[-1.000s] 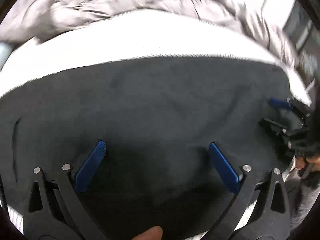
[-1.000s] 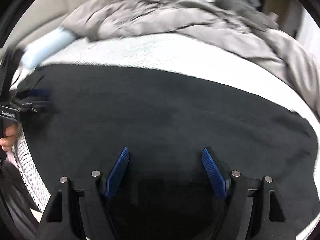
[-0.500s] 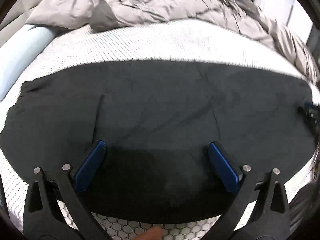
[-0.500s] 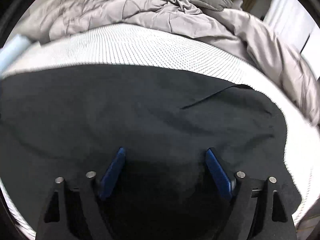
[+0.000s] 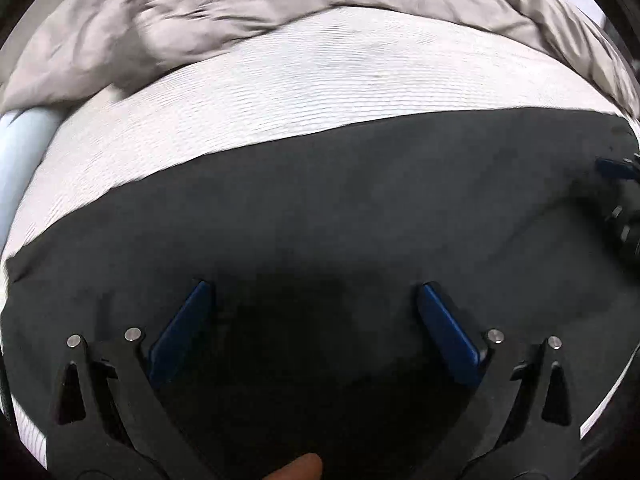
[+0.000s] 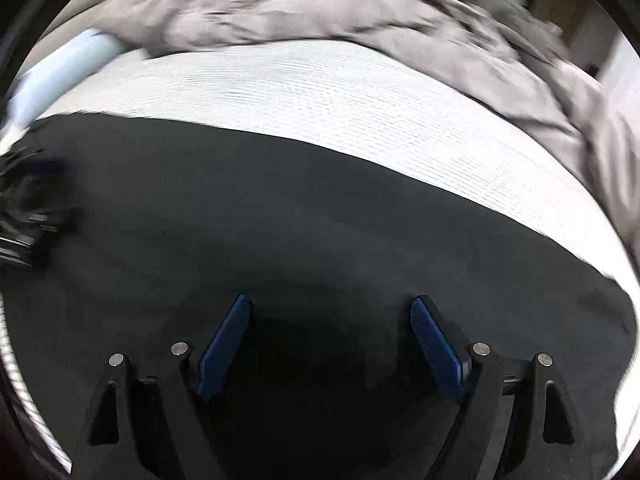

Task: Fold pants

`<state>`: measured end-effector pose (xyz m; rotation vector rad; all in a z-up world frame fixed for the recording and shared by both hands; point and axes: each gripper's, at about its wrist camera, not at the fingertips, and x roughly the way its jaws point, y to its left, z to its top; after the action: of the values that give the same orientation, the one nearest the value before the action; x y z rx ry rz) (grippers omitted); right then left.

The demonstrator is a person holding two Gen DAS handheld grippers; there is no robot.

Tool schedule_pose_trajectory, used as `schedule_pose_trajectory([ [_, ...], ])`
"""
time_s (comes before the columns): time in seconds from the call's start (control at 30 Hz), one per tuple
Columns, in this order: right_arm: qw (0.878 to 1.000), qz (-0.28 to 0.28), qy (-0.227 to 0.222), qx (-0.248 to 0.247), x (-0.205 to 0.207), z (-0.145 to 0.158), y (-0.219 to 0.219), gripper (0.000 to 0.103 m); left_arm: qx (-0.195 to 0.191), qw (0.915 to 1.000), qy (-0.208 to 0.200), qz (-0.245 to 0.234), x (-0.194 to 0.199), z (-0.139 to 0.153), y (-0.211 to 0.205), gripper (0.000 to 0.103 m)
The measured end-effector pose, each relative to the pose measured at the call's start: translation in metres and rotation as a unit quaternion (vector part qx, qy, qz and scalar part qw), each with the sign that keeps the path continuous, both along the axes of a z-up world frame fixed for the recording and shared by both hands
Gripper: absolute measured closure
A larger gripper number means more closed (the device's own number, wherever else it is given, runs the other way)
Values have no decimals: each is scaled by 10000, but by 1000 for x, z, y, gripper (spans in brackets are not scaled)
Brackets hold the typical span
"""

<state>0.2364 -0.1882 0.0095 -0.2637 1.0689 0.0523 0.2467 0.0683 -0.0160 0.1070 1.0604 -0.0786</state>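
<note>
White textured mattress [image 5: 320, 80] carries the black pants [image 5: 320, 208], which lie flat directly under both grippers. Left gripper [image 5: 312, 292] and right gripper [image 6: 330, 304] each hang with 2 blue pads spread wide, gripping nothing. Pants run long across both views, left to right. Beyond lies a rumpled grey duvet [image 6: 320, 8].

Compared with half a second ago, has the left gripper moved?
Yes. In its own view the grey rumpled duvet and white textured mattress slid rightward, so the left gripper swung left.
</note>
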Motion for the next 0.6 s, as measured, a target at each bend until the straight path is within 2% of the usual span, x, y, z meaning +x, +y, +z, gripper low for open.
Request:
schedule_pose_trajectory([
  [0.03, 9996, -266, -47, -120, -1, 1, -19, 17, -137, 9998, -56, 158, -5, 1, 16, 0],
  [0.13, 9952, -947, -137, -227, -5, 6, -65, 16, -227, 9977, -113, 631, -12, 0, 49, 0],
  [0.27, 9946, -994, -271, 90, -5, 13, -61, 16, -404, 9950, -278, 869, -16, 13, 49, 1],
  [0.33, 9972, -632, -304, 276, 3, 16, -40, 16, -639, 9950, -458, 612, -5, 25, 31, 1],
  [0.47, 9989, 8, -241, 413, 31, 11, 16, 16, -529, 9982, -290, 41, 21, 21, -20, 1],
  [0.53, 9986, 42, -113, 515, 43, 3, 22, 16, -191, 9997, -37, -169, 34, 4, -42, 1],
  [0.6, 9992, -25, 0, 403, 51, -5, 21, 16, 175, 9998, -10, -134, 40, -7, -47, 0],
])
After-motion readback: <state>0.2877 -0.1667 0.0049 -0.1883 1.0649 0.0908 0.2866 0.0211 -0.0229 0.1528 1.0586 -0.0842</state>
